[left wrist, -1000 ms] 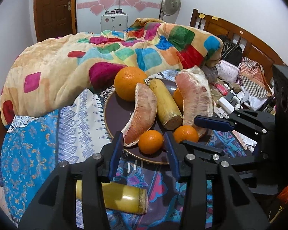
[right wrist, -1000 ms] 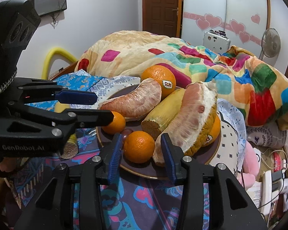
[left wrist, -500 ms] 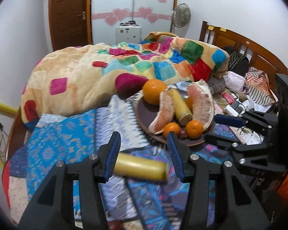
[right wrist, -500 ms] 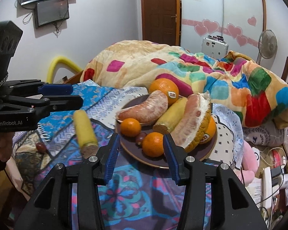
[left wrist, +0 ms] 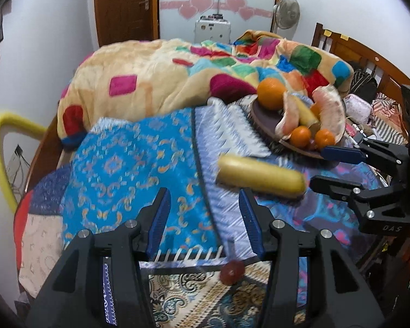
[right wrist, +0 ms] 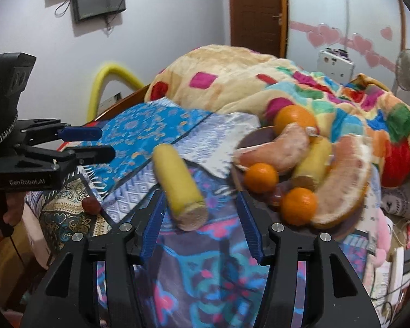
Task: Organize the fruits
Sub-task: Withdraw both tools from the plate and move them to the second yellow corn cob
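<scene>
A dark round plate (left wrist: 262,121) (right wrist: 252,139) on the bed holds a big orange (left wrist: 270,93), two small oranges (right wrist: 261,177), pomelo segments (right wrist: 341,180), a yellow corn-like piece (right wrist: 311,161) and a dark grape. A second yellow piece (left wrist: 259,176) (right wrist: 180,183) lies loose on the patterned cloth, left of the plate. A small red fruit (left wrist: 232,272) (right wrist: 91,205) lies near the bed's front edge. My left gripper (left wrist: 203,221) is open and empty, above the cloth and short of the yellow piece. My right gripper (right wrist: 202,224) is open and empty, just in front of that piece.
A patchwork quilt (left wrist: 177,82) is heaped behind the plate. A wooden headboard (left wrist: 363,57) and clutter lie to the right. A yellow tube (left wrist: 0,150) stands at the bed's left edge. A door, fan and wall screen are behind.
Both grippers have pulled back and away from the plate, and the views have swung left. The loose yellow piece and the small red fruit have come into fuller view. Both stay open.
</scene>
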The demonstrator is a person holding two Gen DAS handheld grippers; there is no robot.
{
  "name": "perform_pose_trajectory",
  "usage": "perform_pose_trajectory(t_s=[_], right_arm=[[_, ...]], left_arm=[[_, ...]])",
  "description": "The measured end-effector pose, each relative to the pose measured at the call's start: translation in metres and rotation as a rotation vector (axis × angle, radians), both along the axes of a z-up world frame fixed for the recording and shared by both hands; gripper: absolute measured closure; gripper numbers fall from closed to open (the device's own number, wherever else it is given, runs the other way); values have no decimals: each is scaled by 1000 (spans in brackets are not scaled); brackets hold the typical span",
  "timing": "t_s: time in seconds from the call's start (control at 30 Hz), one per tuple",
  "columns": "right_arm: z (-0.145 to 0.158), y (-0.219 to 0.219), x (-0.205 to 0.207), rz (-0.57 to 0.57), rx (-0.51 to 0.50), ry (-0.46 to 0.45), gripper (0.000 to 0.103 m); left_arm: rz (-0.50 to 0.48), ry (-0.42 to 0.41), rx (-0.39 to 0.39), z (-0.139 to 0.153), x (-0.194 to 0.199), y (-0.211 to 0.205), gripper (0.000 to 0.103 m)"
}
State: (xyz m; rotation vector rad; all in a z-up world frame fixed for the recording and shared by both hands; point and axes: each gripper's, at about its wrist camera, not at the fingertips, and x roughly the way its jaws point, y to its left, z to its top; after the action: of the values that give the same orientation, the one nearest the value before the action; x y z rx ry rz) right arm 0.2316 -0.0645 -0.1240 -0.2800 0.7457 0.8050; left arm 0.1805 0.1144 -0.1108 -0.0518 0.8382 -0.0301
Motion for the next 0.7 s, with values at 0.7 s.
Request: perform_pose_trajectory(t_s=[0.7], right_arm=[[-23,6,-19,53,-45,73,69]], left_arm=[[-62,33,-63,-12,13,-26,51]])
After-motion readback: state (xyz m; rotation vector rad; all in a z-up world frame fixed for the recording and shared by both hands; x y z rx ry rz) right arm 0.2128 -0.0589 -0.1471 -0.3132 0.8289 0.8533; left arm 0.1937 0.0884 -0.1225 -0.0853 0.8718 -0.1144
